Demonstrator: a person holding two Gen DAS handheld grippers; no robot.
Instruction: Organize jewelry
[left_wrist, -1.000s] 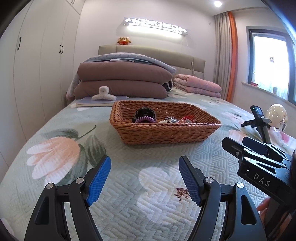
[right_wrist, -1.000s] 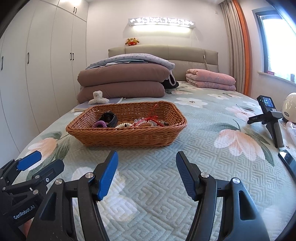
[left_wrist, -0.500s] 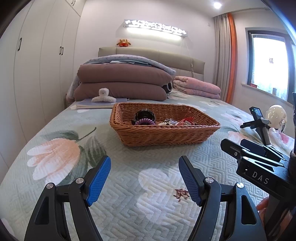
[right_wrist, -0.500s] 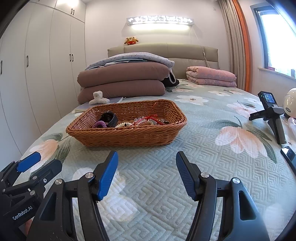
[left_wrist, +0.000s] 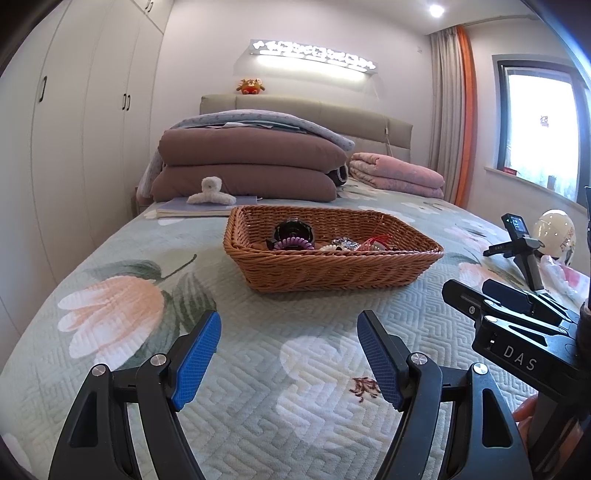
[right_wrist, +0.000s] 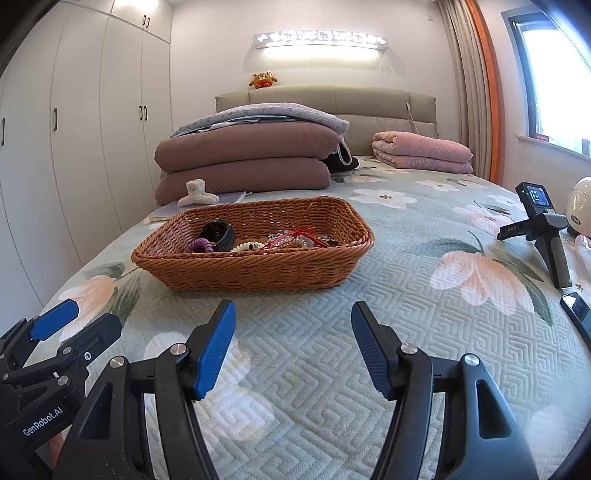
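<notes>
Left wrist view: your left gripper (left_wrist: 288, 354) hangs with jaws apart and empty above the bedspread (left_wrist: 258, 391), short of the wicker basket (left_wrist: 332, 273).
Jewelry (left_wrist: 343, 243): heaped inside the basket, mid-bed.
Right wrist view: your right gripper (right_wrist: 293, 345) is likewise spread, holding nothing.
Progress: pieces gathered but unsorted in the basket; this fits sorting ahead or collecting finished.

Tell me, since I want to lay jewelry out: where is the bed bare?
Bare: green floral quilt between the brown wicker basket and both open grippers. Crowded: inside the basket, and right by the black tripod camera.
</notes>
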